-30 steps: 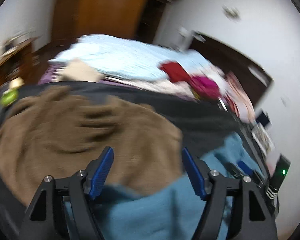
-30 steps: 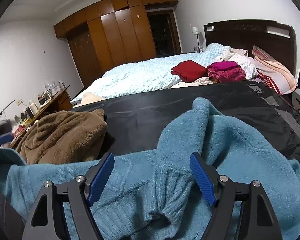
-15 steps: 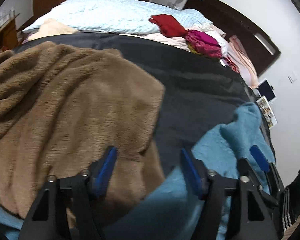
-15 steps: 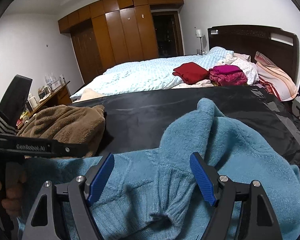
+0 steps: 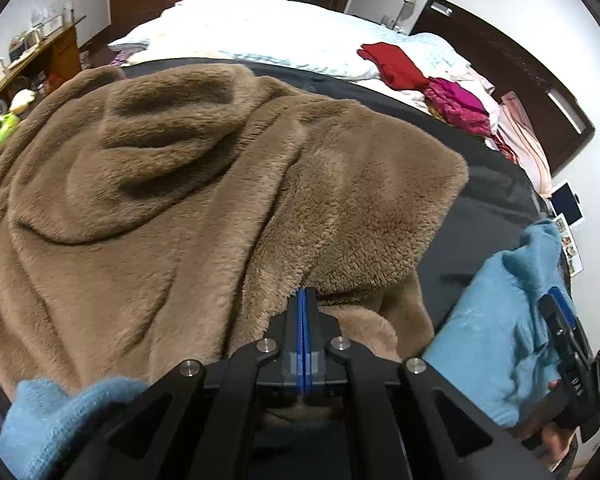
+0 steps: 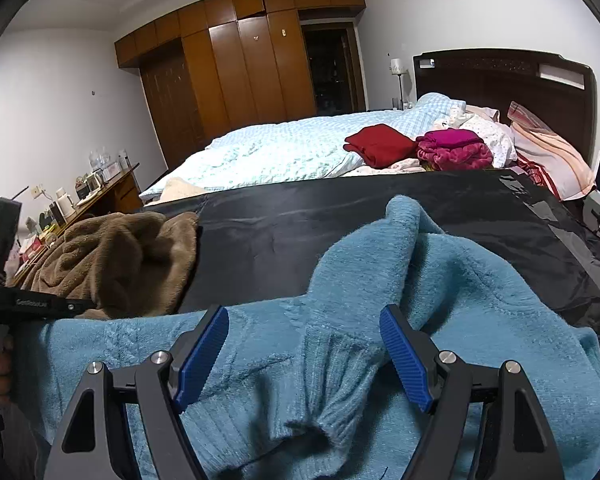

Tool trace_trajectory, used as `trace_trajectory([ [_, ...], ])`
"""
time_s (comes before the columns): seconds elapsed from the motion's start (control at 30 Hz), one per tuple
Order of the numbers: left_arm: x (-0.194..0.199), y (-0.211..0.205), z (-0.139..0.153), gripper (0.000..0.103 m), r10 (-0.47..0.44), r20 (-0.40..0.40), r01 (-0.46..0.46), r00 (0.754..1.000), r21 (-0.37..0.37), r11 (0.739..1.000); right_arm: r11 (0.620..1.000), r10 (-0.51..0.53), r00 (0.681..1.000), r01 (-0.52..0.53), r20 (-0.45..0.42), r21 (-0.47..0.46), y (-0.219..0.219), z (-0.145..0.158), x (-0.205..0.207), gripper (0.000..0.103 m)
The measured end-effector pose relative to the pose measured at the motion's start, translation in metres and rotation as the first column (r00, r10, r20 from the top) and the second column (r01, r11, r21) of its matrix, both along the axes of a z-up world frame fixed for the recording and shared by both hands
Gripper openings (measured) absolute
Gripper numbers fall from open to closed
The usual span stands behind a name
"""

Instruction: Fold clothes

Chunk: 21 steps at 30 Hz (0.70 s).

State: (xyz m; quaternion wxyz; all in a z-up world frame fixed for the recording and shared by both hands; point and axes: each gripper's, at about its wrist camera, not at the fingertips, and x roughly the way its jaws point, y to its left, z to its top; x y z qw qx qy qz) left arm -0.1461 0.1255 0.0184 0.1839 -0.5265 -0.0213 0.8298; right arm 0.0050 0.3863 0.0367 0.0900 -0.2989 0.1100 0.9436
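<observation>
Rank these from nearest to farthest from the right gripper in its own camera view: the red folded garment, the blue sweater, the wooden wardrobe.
1. Blue sweater, directly under the right gripper.
2. Red folded garment, on the bed beyond the black sheet.
3. Wooden wardrobe, against the far wall.

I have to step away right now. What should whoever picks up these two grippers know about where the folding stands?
Left gripper: jaws have just closed, pads together at the near edge of the brown fleece garment; whether any fleece is pinched between them cannot be seen.
Right gripper: open, hovering over the blue sweater, its ribbed cuff lying between the fingers, not gripped.
Both garments lie crumpled on the black sheet, brown to the left of the blue.
Done: nothing folded here yet.
Left: spread and fold the brown piece, then the blue one.
</observation>
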Motion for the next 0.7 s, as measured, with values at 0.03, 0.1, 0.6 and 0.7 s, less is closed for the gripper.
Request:
trace_trajectory([
  [0.03,0.0,-0.007,0.0,0.004,0.011,0.0,-0.011,1.0,-0.002,1.0,1.0,0.001,1.0,-0.001,-0.001,0.001,0.0,0.0,0.001,0.08],
  [0.1,0.001,-0.023,0.001,0.004,0.035,-0.002,-0.035,0.999,-0.01,0.999,1.0,0.002,1.0,-0.002,-0.002,0.0,-0.001,0.0,0.001,0.08],
  [0.6,0.026,-0.146,0.003,0.004,0.21,-0.028,-0.212,0.977,-0.086,0.974,1.0,0.003,1.0,-0.003,0.014,-0.013,-0.001,-0.003,0.001,0.08],
  [0.7,0.033,-0.171,0.001,0.004,0.274,-0.041,-0.277,0.961,-0.124,0.953,1.0,0.003,1.0,-0.003,0.014,-0.011,-0.002,-0.003,0.001,0.08],
])
